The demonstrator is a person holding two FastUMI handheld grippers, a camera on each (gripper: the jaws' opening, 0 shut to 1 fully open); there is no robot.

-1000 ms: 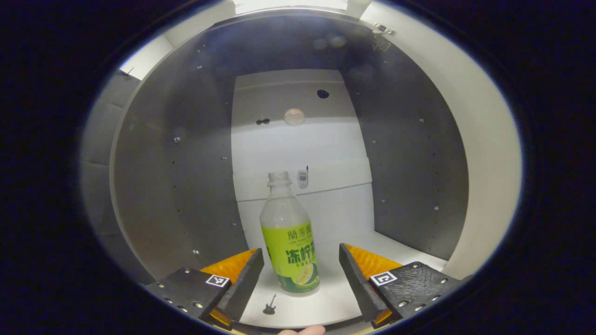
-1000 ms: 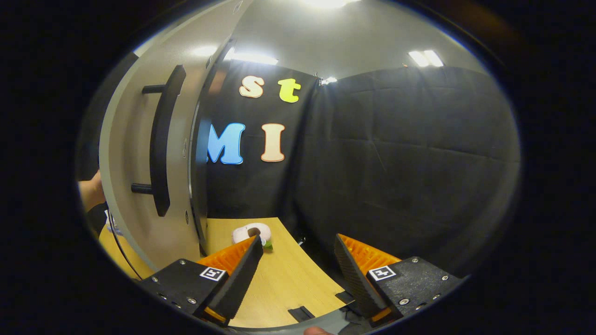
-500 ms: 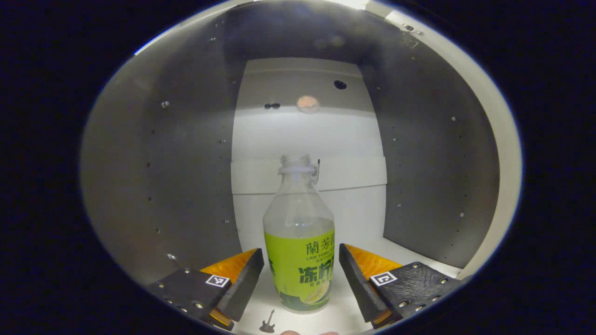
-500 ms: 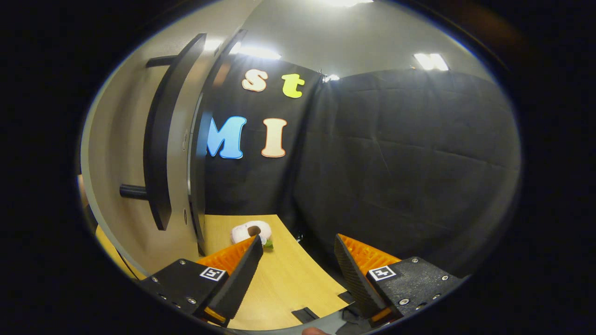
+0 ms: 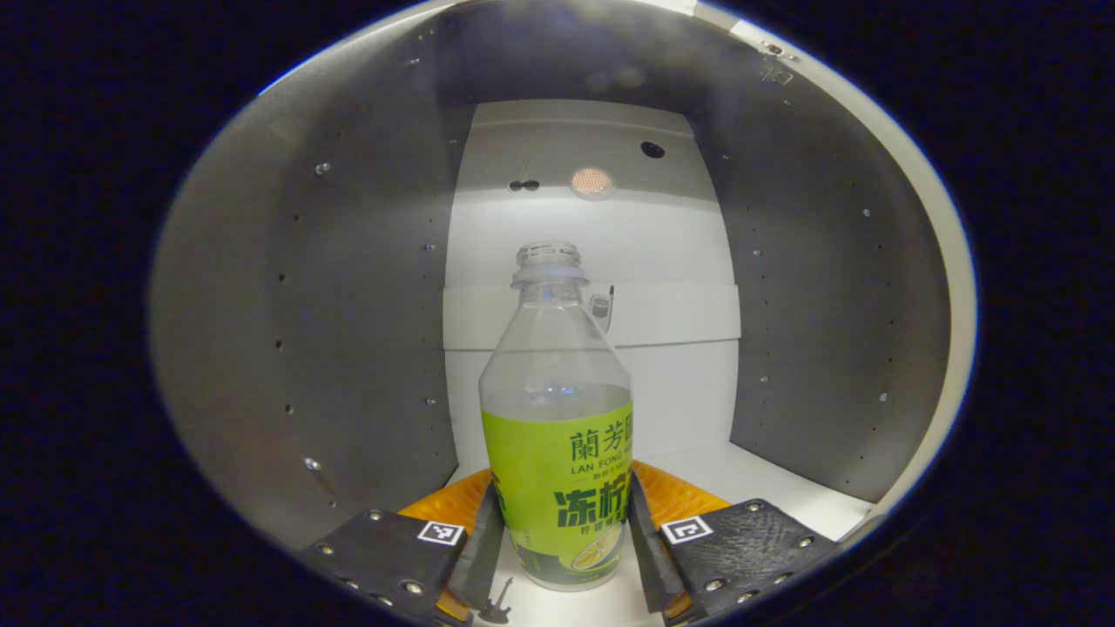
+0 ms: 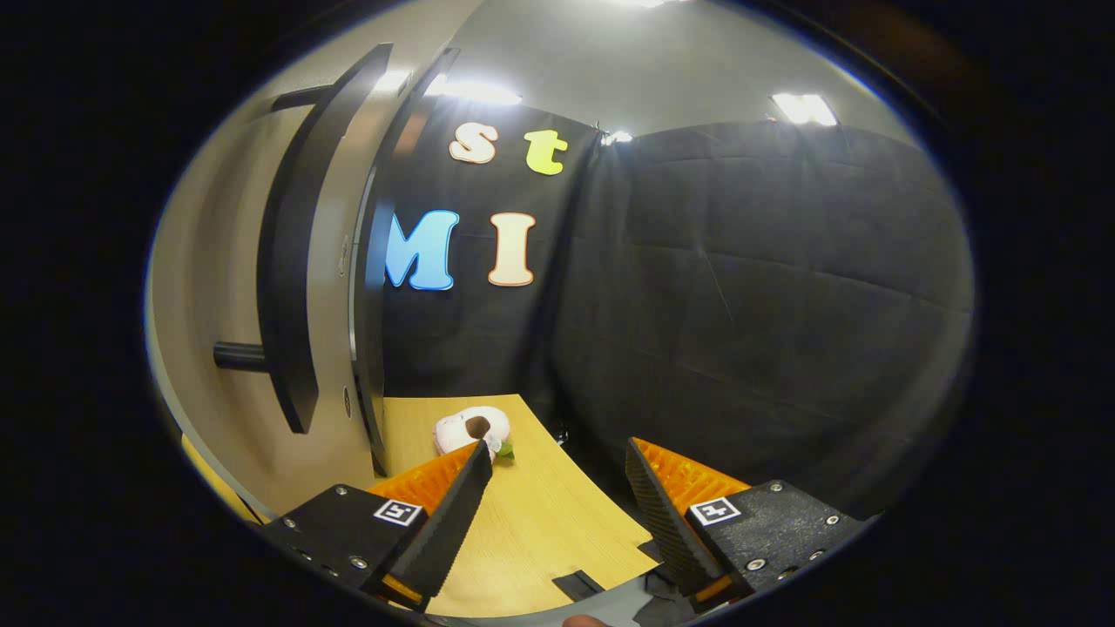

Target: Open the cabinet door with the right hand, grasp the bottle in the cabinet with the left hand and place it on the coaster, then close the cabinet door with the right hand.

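Left gripper view: in the last second the left gripper (image 5: 562,544) went from wide open short of the bottle (image 5: 557,435) to fingers (image 5: 482,549) closed in on both sides of its green label, low on the body. Both fingers look pressed against it, so the grasp reads as made. The bottle stands upright on the white floor of the cabinet (image 5: 348,305), base down, not lifted yet. Judgement: door-open step done, grasp step just completed; next is lifting out and carrying to the coaster.

Contents: the cabinet holds the bottle, a small guitar-shaped sticker or mark (image 5: 498,601) on its floor by the left finger, plus a few small marks on the back wall. The bottle has no cap, the neck is clear, and whether there is liquid behind the label can't be told. An open mouth means keep it upright on the way out.

Right gripper view: the right gripper (image 6: 553,509) has its fingers spread wide, holding nothing, hovering over the tabletop (image 6: 523,531). Its view has swung a little closer to the open cabinet door (image 6: 218,287) and its dark bar handle (image 6: 287,261). A small plush toy (image 6: 470,428) lies on the tabletop past the door edge.
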